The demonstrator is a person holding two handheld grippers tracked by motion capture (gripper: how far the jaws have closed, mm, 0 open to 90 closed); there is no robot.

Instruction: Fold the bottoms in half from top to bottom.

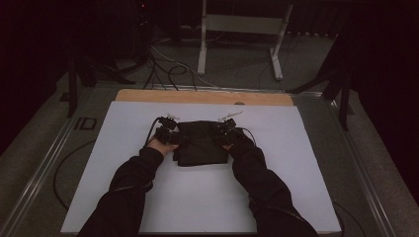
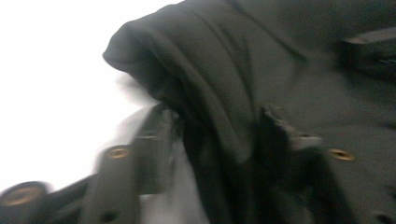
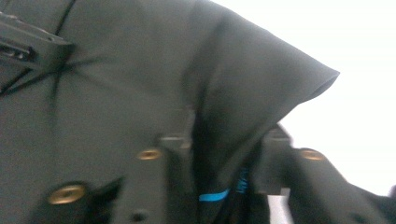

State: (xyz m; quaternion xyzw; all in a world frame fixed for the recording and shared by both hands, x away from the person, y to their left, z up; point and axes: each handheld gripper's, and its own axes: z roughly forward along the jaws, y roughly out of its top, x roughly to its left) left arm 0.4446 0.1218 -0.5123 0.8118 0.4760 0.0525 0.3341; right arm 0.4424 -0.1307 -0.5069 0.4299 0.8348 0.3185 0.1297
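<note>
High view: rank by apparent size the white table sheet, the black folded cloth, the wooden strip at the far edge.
1. White table sheet, by far the largest.
2. Black folded cloth and light wooden strip: too close to rank. The strip is long and thin, the cloth compact and partly covered by the grippers.

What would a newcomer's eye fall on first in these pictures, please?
A folded black cloth lies mid-table on the white sheet, dark against bright. The left gripper and right gripper flank it, each with a bunched fold of the cloth between its jaws. A blue tag peeks out near the right gripper's jaws.
</note>
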